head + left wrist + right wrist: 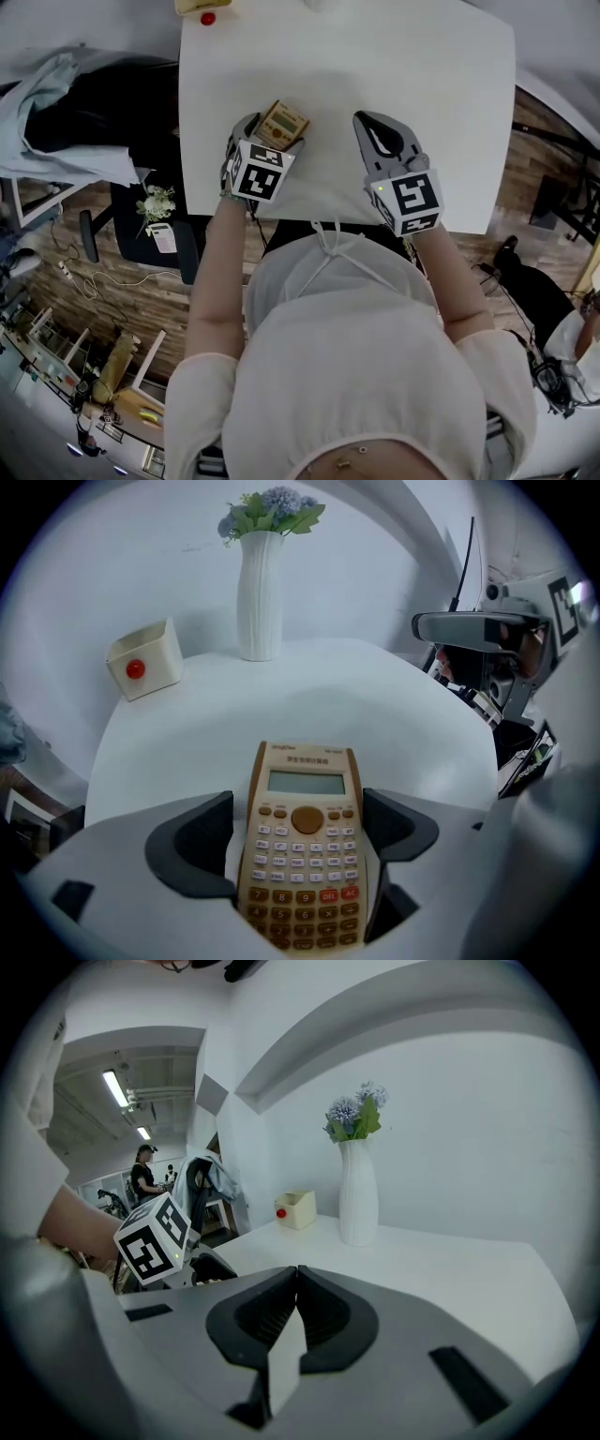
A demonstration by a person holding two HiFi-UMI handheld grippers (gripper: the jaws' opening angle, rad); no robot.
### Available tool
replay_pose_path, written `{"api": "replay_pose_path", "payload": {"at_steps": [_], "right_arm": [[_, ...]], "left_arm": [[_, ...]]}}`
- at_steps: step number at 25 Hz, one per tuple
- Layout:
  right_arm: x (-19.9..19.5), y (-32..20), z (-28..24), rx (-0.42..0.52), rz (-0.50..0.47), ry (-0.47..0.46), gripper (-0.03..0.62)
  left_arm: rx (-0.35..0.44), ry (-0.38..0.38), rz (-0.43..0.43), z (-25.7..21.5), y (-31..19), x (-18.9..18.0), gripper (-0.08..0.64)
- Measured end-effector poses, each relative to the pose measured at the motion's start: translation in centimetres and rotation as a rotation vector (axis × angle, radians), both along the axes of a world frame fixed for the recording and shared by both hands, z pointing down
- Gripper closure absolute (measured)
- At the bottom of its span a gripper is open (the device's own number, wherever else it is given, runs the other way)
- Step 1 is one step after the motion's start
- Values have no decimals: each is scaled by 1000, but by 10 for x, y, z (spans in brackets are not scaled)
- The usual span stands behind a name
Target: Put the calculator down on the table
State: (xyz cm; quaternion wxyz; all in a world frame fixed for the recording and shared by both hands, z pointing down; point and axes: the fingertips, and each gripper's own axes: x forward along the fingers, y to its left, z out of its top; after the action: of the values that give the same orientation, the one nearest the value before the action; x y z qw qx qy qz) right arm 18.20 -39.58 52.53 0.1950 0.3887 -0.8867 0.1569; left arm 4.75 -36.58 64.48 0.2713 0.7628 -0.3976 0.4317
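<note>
We pinch tan plastic calculator [305,855] by side edges, left gripper [305,829] fingers; likely light, stiff, slick; right gripper [293,1288] fingers pressed together.

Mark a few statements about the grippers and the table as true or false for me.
1. The left gripper is shut on the calculator. True.
2. The right gripper holds a pen. False: its jaws are together with nothing between them.
3. The vase lies on its side. False: it stands upright on the table.
4. A box with a red dot sits on the table. True.
</note>
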Motion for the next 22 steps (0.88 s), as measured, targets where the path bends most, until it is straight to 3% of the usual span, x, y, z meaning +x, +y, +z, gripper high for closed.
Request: {"api": "replay_pose_path", "payload": {"at_steps": [8, 11, 17, 18, 19, 20, 21, 22], "right_arm": [[-6, 2, -6, 12, 6, 14, 586], [-7, 4, -16, 31, 18, 12, 586], [-10, 11, -39, 86, 45, 23, 586], [-11, 12, -45, 103, 52, 22, 586], [-12, 12, -51, 119, 59, 18, 586], [-13, 13, -57, 133, 69, 13, 586], [-14, 13, -63, 145, 79, 5, 586], [-15, 14, -69, 157, 90, -4, 586]], "left_arm": [[44, 14, 10, -2, 0, -3, 137], [96, -5, 49, -17, -1, -3, 138], [282, 166, 136, -89, -1, 5, 148], [324, 172, 137, -103, -3, 3, 175], [369, 173, 124, -116, -6, -1, 250], [413, 176, 101, -129, -10, -7, 379], [452, 188, 81, -142, -13, -11, 441], [481, 209, 68, -153, -15, -15, 443]]}}
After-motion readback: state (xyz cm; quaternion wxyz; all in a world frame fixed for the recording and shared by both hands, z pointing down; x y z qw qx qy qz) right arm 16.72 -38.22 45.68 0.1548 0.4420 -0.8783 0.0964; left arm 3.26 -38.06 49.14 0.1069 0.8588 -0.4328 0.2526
